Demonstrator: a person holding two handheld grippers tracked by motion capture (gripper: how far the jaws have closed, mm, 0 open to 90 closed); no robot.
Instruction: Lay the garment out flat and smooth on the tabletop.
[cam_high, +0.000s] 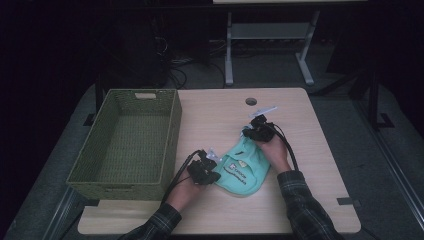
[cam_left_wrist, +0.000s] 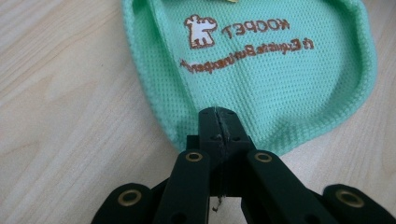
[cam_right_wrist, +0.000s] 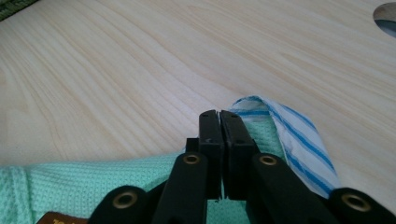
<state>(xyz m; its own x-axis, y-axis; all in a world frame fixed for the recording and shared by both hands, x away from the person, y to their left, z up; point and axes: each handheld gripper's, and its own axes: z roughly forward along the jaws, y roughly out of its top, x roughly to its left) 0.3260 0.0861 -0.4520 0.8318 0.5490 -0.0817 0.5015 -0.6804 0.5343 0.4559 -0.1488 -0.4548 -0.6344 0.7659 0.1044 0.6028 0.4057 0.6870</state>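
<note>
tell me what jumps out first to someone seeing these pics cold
The mint-green garment stands out on the pale wooden table, lying near its front middle with brown lettering on it. Both grippers are shut on it: the left gripper at its near-left edge, the right gripper at its far end. A green woven basket sits left.

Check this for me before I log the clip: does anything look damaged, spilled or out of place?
Nothing stands out. The mint-green garment lies flat on the table, pinched at opposite edges by the left gripper and right gripper. The green basket sits upright beside it.
</note>
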